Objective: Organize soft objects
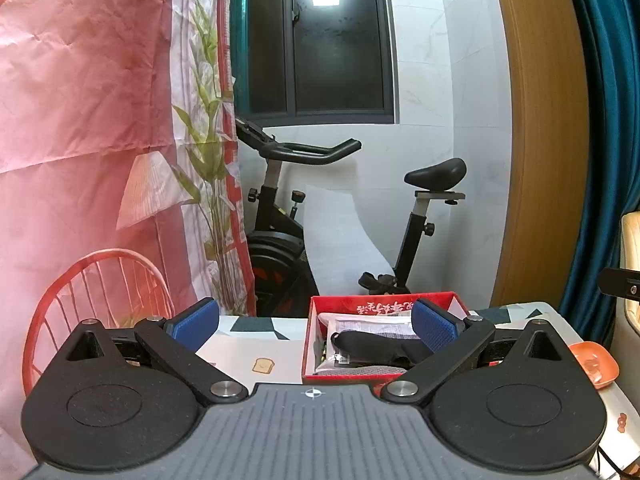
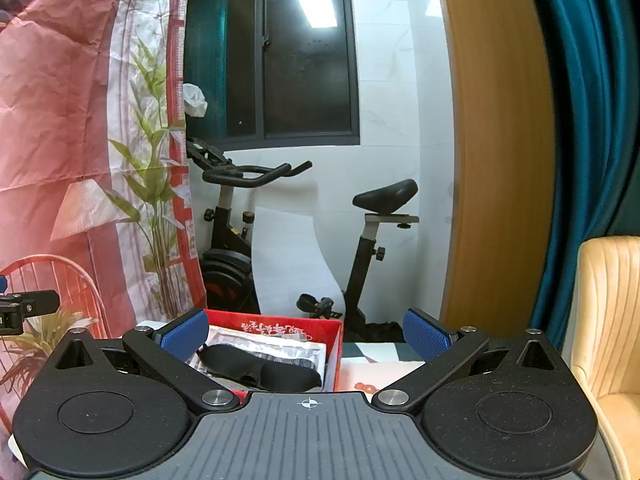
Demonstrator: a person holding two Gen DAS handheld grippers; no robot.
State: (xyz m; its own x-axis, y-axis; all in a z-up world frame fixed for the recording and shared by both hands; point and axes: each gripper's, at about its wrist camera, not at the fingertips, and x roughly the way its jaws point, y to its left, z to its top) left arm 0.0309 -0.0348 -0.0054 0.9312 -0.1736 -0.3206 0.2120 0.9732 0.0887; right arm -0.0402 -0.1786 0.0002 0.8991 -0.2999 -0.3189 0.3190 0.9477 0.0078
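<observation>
progress: black eye mask (image 1: 372,346) and packets already in red box (image 1: 316,308) | left claw (image 1: 316,324) and right claw (image 2: 306,334) both spread, empty | bench (image 1: 256,344) shows nothing soft left | task seems near end

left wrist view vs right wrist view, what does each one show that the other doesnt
Only the left wrist view shows the orange dish at the table's right edge and the toast sticker on the tabletop. Only the right wrist view shows the cream chair. Both show the red box holding a black eye mask on packets, the exercise bike, and an open, empty claw: left claw, right claw.
</observation>
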